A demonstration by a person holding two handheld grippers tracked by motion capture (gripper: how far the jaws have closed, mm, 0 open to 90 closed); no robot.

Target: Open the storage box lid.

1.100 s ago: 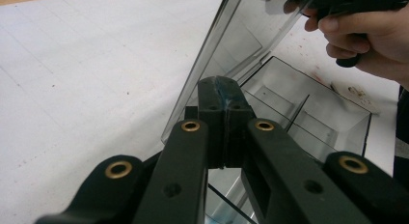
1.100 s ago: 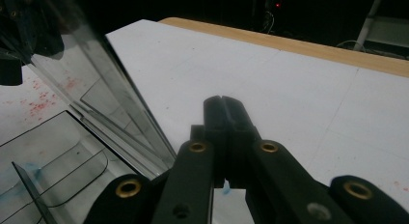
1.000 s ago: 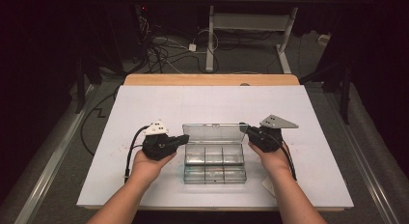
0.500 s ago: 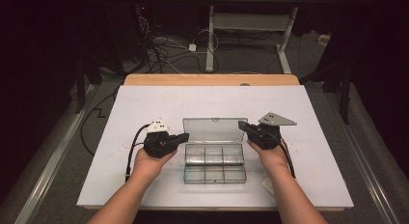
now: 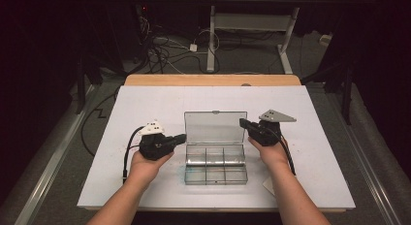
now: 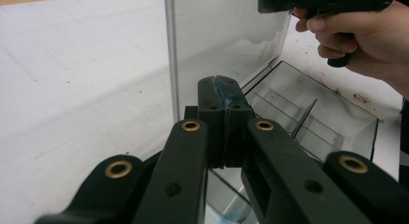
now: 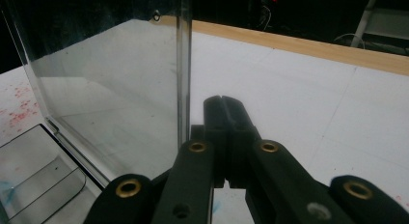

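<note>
Between our clenched, empty left fingers (image 5: 181, 137) and right fingers (image 5: 243, 123) stands the clear box's (image 5: 215, 162) raised lid (image 5: 215, 127).

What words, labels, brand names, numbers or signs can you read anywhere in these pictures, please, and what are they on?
There is no text to read in any view.
Clear plastic box: no label or print on its raised lid or its compartments.
Left tongs and right tongs: plain black, no marking legible.
White table top: reddish specks and smudges, no writing.
Background gear on the floor: too dark and small to show any lettering.
</note>
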